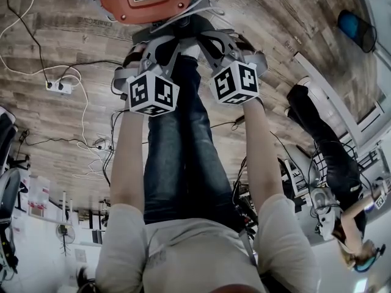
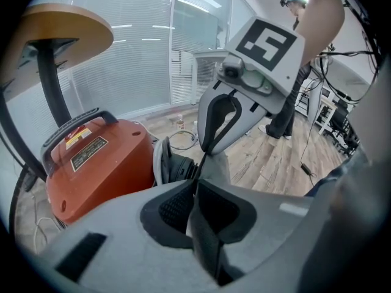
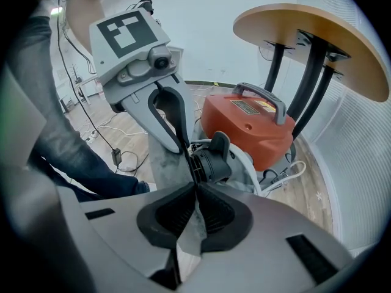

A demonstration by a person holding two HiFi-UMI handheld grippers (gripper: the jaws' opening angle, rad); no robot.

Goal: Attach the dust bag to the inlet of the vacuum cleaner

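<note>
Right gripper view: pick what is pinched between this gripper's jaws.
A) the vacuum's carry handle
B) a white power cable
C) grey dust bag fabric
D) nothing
C: the right gripper is shut on a fold of the grey dust bag, close to the black inlet of the orange vacuum cleaner.

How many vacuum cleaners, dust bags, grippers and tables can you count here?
Orange plastic vacuum cleaner: 1
Grey fabric dust bag: 1
Grey two-jaw grippers: 2 (left gripper, right gripper)
Round wooden table: 1
Total: 5
</note>
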